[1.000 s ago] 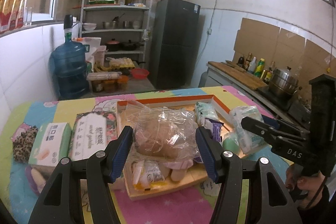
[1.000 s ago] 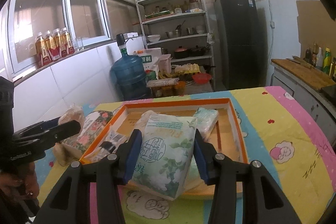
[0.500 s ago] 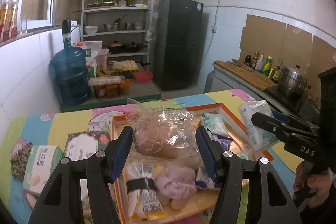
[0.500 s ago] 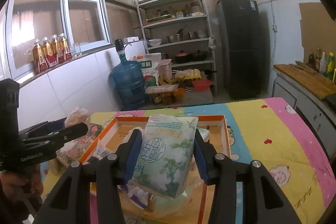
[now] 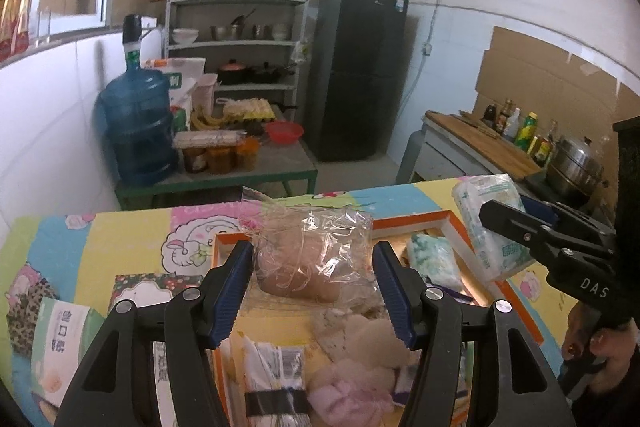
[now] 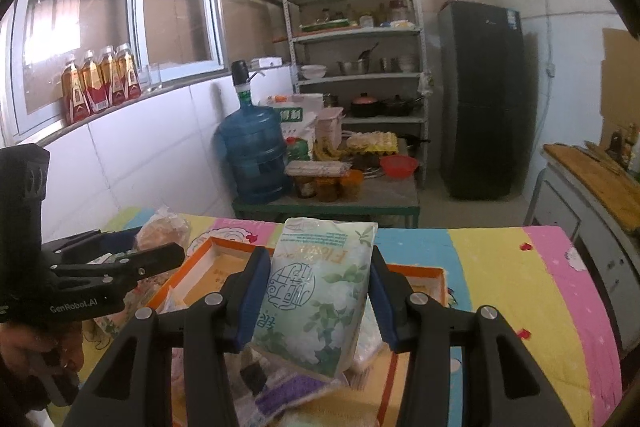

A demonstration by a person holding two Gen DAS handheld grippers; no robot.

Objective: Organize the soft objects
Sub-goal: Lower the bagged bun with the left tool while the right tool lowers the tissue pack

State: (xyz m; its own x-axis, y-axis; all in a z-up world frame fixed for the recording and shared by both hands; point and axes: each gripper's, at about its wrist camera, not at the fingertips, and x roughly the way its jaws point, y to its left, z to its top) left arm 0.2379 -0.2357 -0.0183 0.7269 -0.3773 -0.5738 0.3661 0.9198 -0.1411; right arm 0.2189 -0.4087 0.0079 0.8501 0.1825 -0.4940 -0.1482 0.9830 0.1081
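Observation:
My left gripper (image 5: 314,255) is shut on a clear plastic bag (image 5: 316,259) with a brown soft lump inside, held above an orange-rimmed tray (image 5: 412,221). My right gripper (image 6: 320,261) is shut on a white tissue pack with a green flower print (image 6: 320,303), over the same tray (image 6: 200,247). Each view shows the other hand. The right gripper (image 5: 508,217) with its tissue pack (image 5: 488,223) hangs at the tray's right rim. At the tray's left rim is the left gripper (image 6: 160,249) with its bag (image 6: 164,231). Several soft packets and a pink cloth (image 5: 352,391) lie in the tray.
The table wears a bright cartoon cloth (image 6: 500,259). Left of the tray lie a flowered box (image 5: 156,287), a tissue pack (image 5: 60,339) and a leopard-print cloth (image 5: 24,303). Beyond the far edge stand a low green table (image 5: 224,183) with a water jug (image 5: 138,127), and a fridge (image 5: 356,71).
Both grippers have moved forward over the tray with their loads still held. The tray and table have slid down and nearer in both views.

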